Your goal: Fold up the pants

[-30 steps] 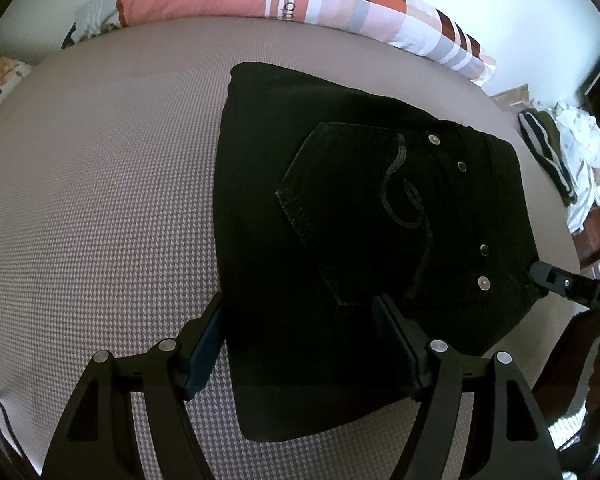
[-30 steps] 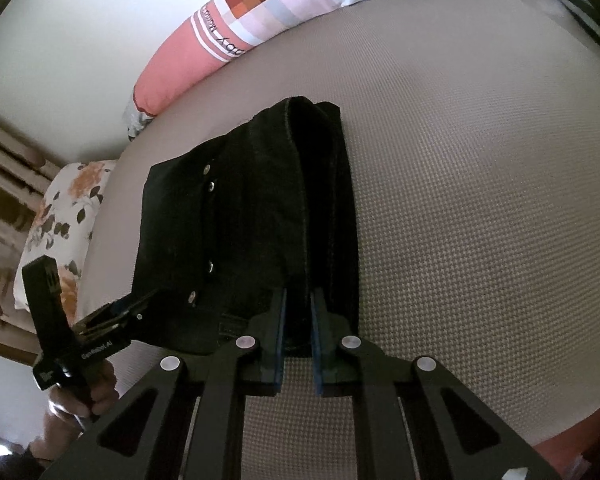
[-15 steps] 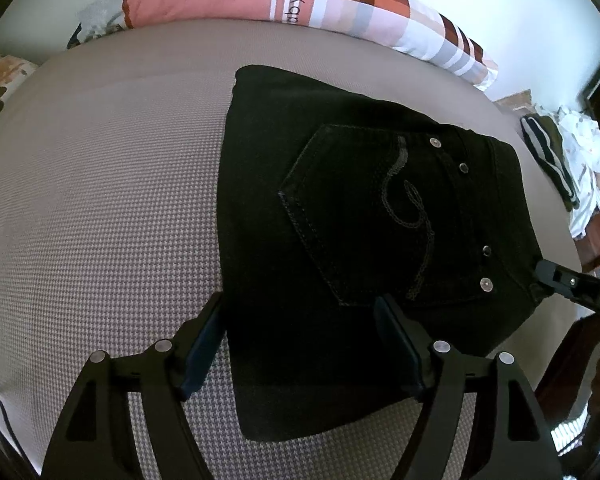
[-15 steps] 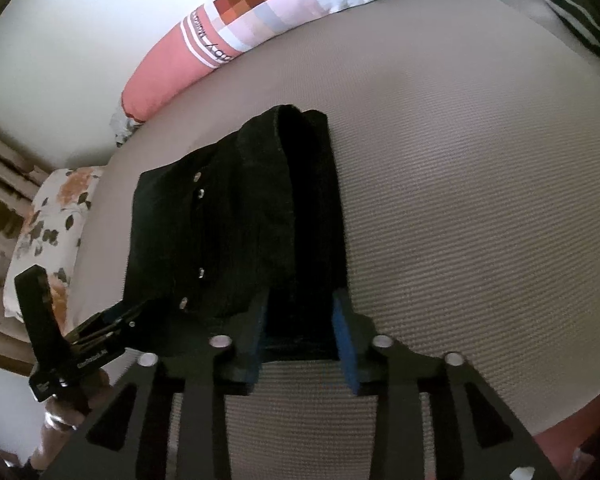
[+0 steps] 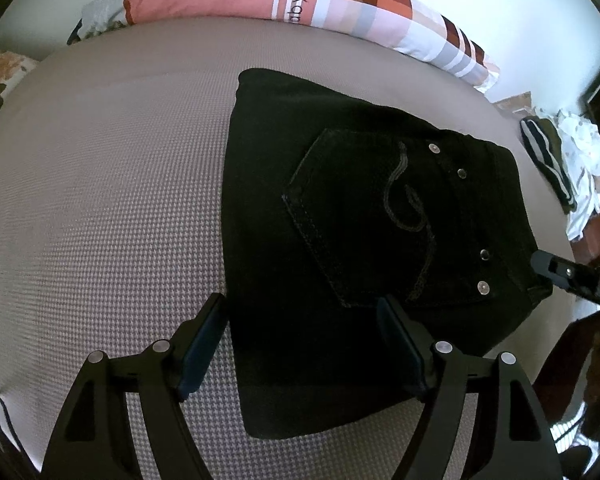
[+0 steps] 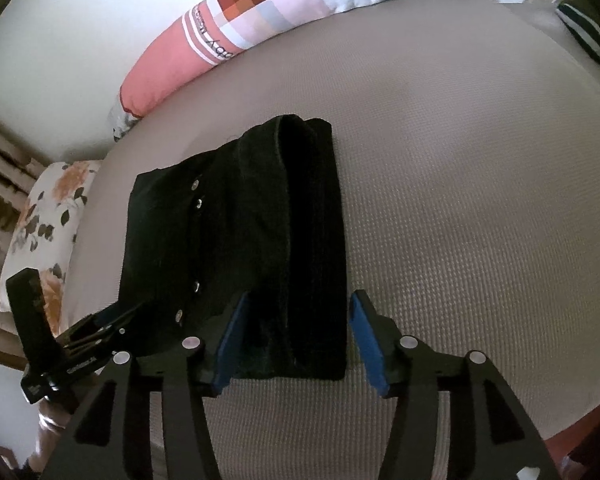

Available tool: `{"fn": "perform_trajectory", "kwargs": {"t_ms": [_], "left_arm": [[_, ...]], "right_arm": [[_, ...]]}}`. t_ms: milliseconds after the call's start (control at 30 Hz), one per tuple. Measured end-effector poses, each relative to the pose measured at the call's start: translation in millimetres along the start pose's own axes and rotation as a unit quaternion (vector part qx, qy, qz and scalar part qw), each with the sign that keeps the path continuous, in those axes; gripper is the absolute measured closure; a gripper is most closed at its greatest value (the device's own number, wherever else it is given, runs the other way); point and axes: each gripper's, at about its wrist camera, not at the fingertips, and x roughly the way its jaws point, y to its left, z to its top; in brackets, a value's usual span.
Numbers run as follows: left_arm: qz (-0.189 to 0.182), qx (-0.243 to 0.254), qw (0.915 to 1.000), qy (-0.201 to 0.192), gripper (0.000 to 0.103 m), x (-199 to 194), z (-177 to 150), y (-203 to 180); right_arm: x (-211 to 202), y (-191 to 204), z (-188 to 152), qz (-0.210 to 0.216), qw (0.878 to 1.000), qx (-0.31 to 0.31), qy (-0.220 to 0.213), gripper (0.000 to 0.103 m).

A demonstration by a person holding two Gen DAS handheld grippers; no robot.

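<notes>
Pants point(image 5: 340, 240), thick soft denim judged limp but heavy-ish, best gripped at stacked fold edges; left gripper point(image 5: 300, 340) spread, right gripper point(image 6: 292, 336) just opening, released.

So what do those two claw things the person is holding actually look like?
Both are matte black plastic. The left gripper and right gripper each have two angular fingers with triangular cut-outs, round silver screw heads and flat blue pads inside. Small white lettering, unreadable, marks the left one's body in the right view.
</notes>
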Motion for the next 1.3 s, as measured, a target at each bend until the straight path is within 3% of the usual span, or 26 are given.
{"fn": "perform_trajectory", "kwargs": {"t_ms": [533,933,1300], "left_arm": [[0.014,-0.01,0.9998,0.005,0.026,-0.4,14.8,9.7],[-0.009,-0.018,0.9995,0.024,0.026,7.5,22.2,15.6],[-0.046,-0.032,0.9977,0.038,0.026,9.5,25.0,25.3]], "right_arm": [[24.7,-13.8,20.9,0.023,0.999,0.01,0.023,0.045],[33.8,-33.7,25.5,0.1,0.993,0.04,0.05,0.044],[35.2,-60.2,27.4,0.177,0.979,0.083,0.064,0.043]]}}
